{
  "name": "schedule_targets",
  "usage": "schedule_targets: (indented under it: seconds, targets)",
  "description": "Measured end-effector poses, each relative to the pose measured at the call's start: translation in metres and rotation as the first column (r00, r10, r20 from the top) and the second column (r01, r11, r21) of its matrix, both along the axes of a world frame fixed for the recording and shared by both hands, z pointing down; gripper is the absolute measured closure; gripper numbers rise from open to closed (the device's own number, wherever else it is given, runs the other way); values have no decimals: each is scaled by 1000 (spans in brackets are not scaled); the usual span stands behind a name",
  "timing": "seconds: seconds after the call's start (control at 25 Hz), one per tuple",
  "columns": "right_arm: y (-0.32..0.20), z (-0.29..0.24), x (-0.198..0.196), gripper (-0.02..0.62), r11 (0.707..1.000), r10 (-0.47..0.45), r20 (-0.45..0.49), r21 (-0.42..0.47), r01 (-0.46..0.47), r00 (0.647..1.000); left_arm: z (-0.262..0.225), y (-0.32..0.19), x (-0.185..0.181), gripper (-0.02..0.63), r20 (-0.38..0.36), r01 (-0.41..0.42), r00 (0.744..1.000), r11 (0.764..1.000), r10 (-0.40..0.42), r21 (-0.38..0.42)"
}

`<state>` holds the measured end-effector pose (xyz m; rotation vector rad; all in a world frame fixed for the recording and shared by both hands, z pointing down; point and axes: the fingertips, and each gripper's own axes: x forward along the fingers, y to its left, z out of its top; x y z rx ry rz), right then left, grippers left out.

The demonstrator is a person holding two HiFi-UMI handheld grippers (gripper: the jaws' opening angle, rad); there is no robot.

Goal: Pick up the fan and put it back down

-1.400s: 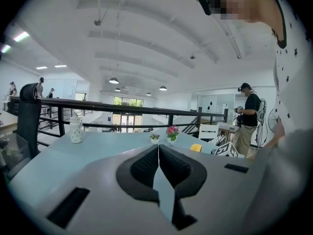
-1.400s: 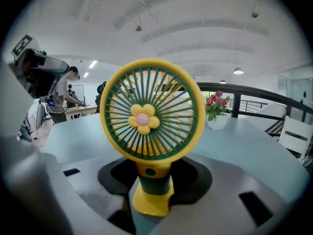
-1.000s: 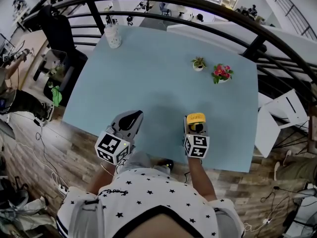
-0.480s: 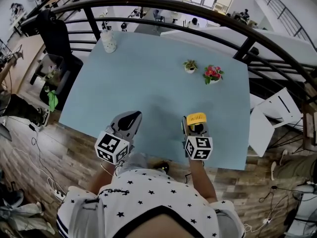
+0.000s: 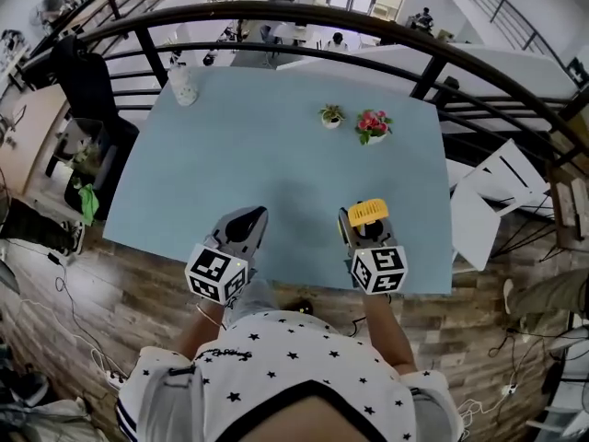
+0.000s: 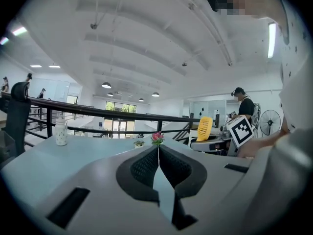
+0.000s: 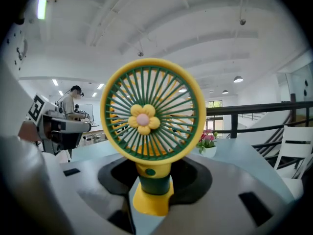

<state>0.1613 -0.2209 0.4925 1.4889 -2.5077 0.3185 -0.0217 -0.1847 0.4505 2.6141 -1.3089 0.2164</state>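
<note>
A small yellow and green fan [image 7: 151, 131] with a flower at its hub stands upright between the jaws of my right gripper [image 7: 154, 185], which is shut on its stem. The head view shows the fan [image 5: 366, 213] lifted above the near right part of the light blue table [image 5: 276, 145], at the tip of my right gripper [image 5: 362, 228]. My left gripper [image 5: 245, 224] hovers over the table's near edge to the left. It is shut and empty, the pads of my left gripper [image 6: 158, 163] meeting. From the left gripper view the fan [image 6: 204, 128] shows to the right.
Two small potted plants, one green [image 5: 331, 115] and one with pink flowers [image 5: 373, 124], stand at the table's far right. A white bottle [image 5: 182, 85] stands at the far left corner. A black railing [image 5: 294, 17] curves behind the table. A white chair [image 5: 488, 196] is to the right.
My right gripper has risen with the fan in it, and the fan now looks larger and higher over the table. The left gripper has drifted slightly.
</note>
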Motion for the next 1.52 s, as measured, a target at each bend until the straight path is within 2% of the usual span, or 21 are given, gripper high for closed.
schedule_targets:
  seconds: [0.24, 0.48, 0.76, 1.52]
  targets:
    - [18, -26, 14, 425, 999, -3, -2, 45, 4, 1000, -2, 8, 26, 577, -18, -41, 999, 999, 42, 11]
    - [35, -49, 28, 425, 996, 9, 37, 85, -12, 999, -1, 13, 39, 577, -13, -65, 998, 998, 65, 6]
    - [51, -57, 40, 425, 995, 22, 44, 95, -26, 999, -2, 17, 55, 577, -11, -107, 994, 994, 107, 10]
    - [56, -53, 38, 425, 997, 10, 56, 78, -14, 998, 0, 23, 54, 577, 5, -103, 995, 995, 103, -5]
